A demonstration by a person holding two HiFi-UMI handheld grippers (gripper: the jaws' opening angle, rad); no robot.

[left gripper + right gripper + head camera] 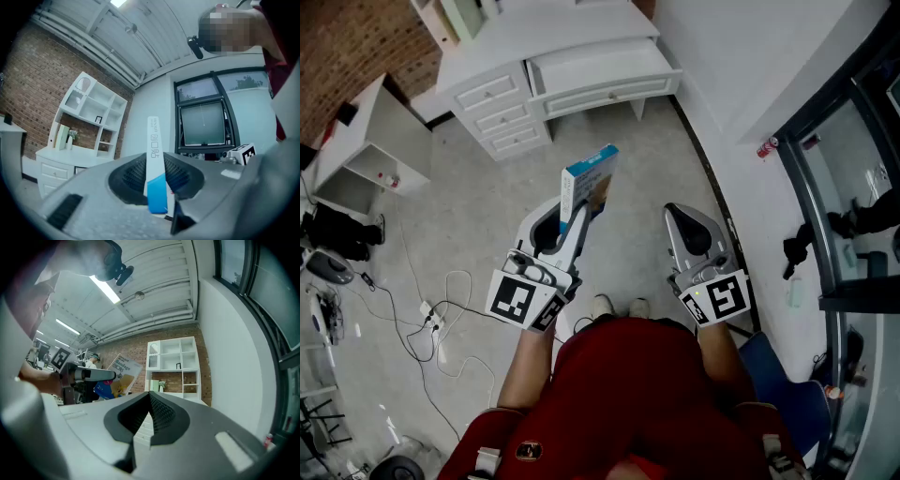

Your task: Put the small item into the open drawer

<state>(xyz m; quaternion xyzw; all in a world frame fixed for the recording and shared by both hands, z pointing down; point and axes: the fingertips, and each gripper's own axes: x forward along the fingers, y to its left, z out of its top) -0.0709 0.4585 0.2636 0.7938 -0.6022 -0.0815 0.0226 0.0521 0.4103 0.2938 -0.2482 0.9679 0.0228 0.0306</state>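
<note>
Your left gripper is clamped on the small item, a flat white-and-blue bandage box. In the left gripper view the box stands upright between the jaws, narrow edge toward the camera, blue end down in the pads and white end sticking up. In the head view it juts out of the gripper toward 1 o'clock, above the bare floor, well short of the desk.

Your right gripper carries nothing. In the right gripper view its jaws meet in a closed line with no gap and no object between them. It sits at 3 o'clock from the left one, near it but apart, and both point toward 12 o'clock. Each marker cube lies close in front of your red top.

The white desk is at 12 o'clock, well apart from both grippers. Its wide drawer stands pulled out from the front. A stack of three small closed drawers is at 9 o'clock from it.

A low white cabinet stands at 10 o'clock by the brick wall. Loose white cables trail across the floor at 8 o'clock. The tips of your shoes show between the two grippers. A window frame runs along the 3 o'clock side. A white shelf unit rises over the desk in the right gripper view.
</note>
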